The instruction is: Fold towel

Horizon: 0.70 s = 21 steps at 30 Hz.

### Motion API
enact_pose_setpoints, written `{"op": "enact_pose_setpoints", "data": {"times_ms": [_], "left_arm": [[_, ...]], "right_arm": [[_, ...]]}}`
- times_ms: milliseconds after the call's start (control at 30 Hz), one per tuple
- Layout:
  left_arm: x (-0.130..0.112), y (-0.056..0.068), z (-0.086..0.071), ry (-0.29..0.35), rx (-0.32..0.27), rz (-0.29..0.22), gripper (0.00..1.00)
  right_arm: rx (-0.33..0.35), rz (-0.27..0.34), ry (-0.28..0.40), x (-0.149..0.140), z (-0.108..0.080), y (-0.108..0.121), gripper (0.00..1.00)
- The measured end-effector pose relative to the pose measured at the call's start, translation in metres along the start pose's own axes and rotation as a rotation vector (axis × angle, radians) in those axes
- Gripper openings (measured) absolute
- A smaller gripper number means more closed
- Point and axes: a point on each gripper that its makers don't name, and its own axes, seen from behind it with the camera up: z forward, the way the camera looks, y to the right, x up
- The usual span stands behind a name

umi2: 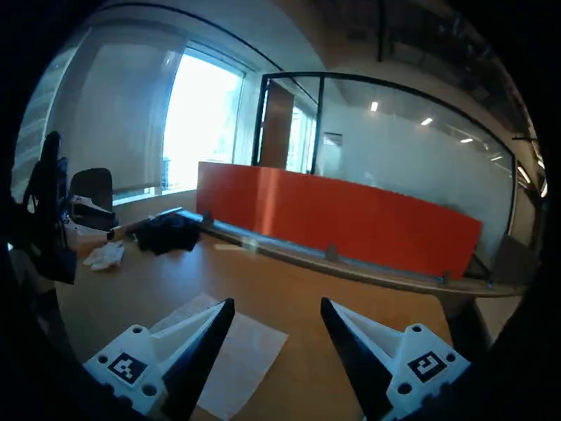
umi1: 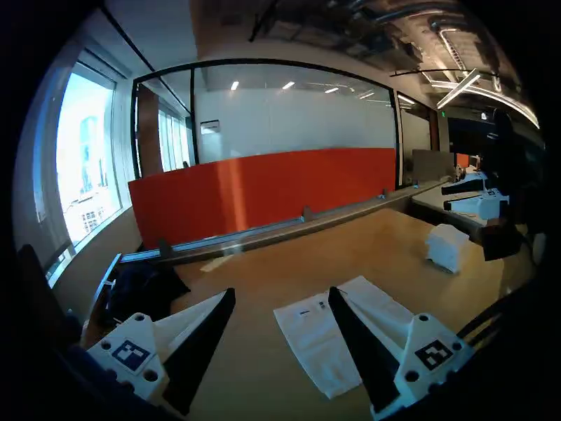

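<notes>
Both tongs are released, held above a wooden table (umi1: 365, 242) with nothing between their fingers.

In the left gripper view, the left gripper (umi1: 280, 290) fills the bottom of the frame with its jaws spread wide. The white towel (umi1: 308, 340) lies flat on the table at lower centre, and the right-hand finger covers part of it. The fingers look to be above the cloth, not touching it. A small pile of folded white cloth (umi1: 447, 245) sits on the table at the right edge. A dark bundle (umi1: 144, 288) lies at the lower left, near the table's far rail. An orange partition (umi1: 266, 186) runs across the middle of the frame, with a bright window (umi1: 88, 161) at the left.

In the right gripper view, the right gripper (umi2: 275, 302) is just as wide open. The towel lies flat at lower centre, with one corner behind the left-hand finger. At the far left edge of the table are the dark bundle and, beside it, a crumpled white cloth (umi2: 105, 256).
</notes>
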Motion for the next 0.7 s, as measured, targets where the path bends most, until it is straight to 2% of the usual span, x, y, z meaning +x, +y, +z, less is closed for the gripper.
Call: {"op": "enact_pose_setpoints", "data": {"times_ms": [367, 700], "left_arm": [[-0.052, 0.028, 0.01, -0.087, -0.068, -0.01, 0.99], [-0.115, 0.05, 0.017, -0.203, -0.115, -0.013, 0.99]], "right_arm": [[0.069, -0.017, -0.111, -0.057, 0.011, -0.025, 0.95], [0.105, -0.037, -0.203, -0.117, 0.017, -0.037, 0.95]]}}
